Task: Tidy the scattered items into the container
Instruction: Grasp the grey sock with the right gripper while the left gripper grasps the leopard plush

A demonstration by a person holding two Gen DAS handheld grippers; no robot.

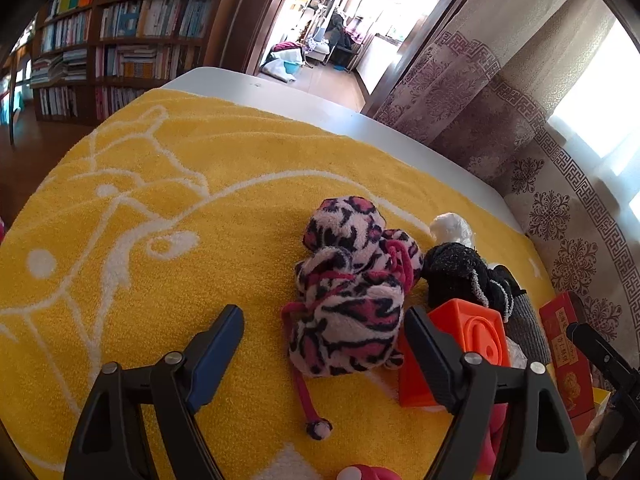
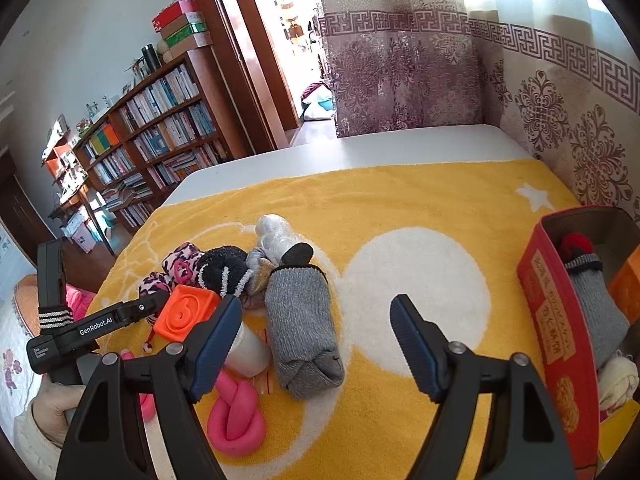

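Two hand-held grippers work over a yellow towel [image 2: 400, 200] spread on a white worktop [image 2: 400, 142]. The left hand-held gripper [image 1: 324, 334] stands released, its jaws apart on either side of a pink leopard-print sock bundle [image 1: 352, 292] at the centre of the left wrist frame; the pads do not visibly press on it, and the right-hand pad sits just beside an orange cube [image 1: 476, 344]. Behind the cube, toward the right of that frame, lie a black fuzzy sock [image 1: 456, 272] and a white bundle [image 1: 450, 230]. The right hand-held gripper [image 2: 316, 326] is also released, jaws wide with nothing between them, only towel. In the right wrist frame a rolled grey sock [image 2: 300, 328] lies just right of its left pad, a pink knotted piece [image 2: 236, 420] at lower centre-left and a white cup-like object [image 2: 248, 350] between them. The red box [image 2: 556, 328], the container, stands at the right edge of that frame, already holding a grey sock with a red tip [image 2: 592, 292]. A hand [image 2: 56, 404] grips the left tool's handle at lower left.
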